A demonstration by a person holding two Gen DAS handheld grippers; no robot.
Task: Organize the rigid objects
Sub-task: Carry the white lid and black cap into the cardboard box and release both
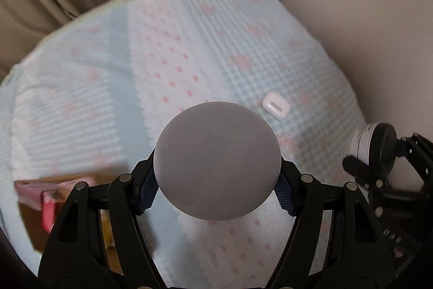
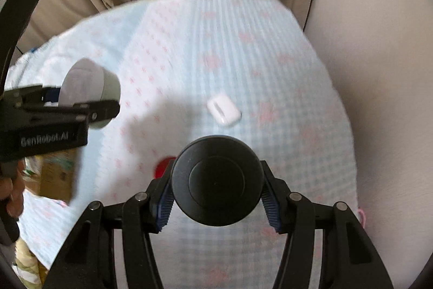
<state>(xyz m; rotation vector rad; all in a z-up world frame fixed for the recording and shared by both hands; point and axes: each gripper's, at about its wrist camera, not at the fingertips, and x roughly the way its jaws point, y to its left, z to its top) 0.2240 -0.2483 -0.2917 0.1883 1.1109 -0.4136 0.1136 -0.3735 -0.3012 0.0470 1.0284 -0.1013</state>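
We carry two jars above bed [image 1: 81, 72]. Left gripper [image 1: 216, 194] clamps grey jar [image 1: 216, 164]; right gripper [image 2: 217, 205] clamps black-lidded jar [image 2: 217, 180]. White case [image 2: 224, 109] lies on bed. Next, we judge: find drop spot, lower both gently.
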